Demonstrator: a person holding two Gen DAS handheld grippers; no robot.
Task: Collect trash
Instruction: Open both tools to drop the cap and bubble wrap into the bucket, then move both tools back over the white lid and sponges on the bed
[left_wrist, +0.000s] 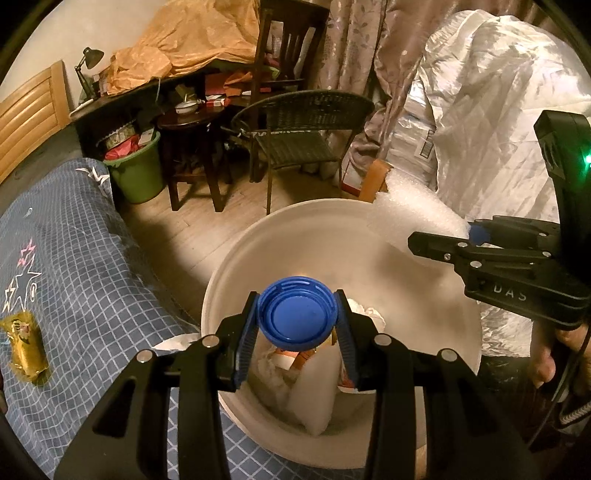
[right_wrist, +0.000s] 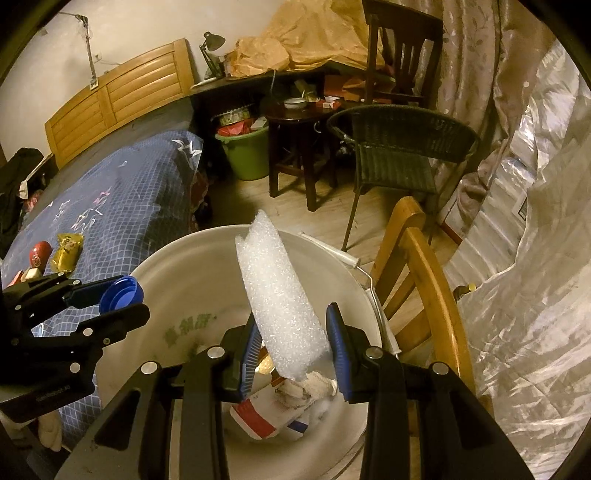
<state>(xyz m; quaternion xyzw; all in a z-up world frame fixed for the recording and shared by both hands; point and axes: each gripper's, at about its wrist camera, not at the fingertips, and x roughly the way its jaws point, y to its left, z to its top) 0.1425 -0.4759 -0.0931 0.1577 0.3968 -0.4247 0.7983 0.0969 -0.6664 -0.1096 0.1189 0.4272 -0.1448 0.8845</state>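
My left gripper (left_wrist: 297, 308) is shut on a blue bottle cap (left_wrist: 297, 314), held over the mouth of a white bucket (left_wrist: 258, 236). In the right wrist view the same left gripper (right_wrist: 110, 301) and the cap (right_wrist: 122, 293) hang over the bucket's left rim (right_wrist: 177, 247). My right gripper (right_wrist: 293, 332) is shut on a white foam piece (right_wrist: 277, 288) that sticks up and forward above the bucket. The left wrist view shows this right gripper (left_wrist: 443, 242) with the foam piece (left_wrist: 413, 214) at the bucket's far right. Crumpled paper and a striped carton (right_wrist: 258, 417) lie in the bucket.
A bed with a blue checked cover (left_wrist: 74, 258) lies left of the bucket, with a gold wrapper (right_wrist: 66, 251) and a red object (right_wrist: 40, 254) on it. A wooden chair (right_wrist: 424, 266) stands right of the bucket. Behind are a wicker chair (left_wrist: 306, 129), a green bucket (left_wrist: 136, 173) and silvery wrapped bundles (left_wrist: 498, 110).
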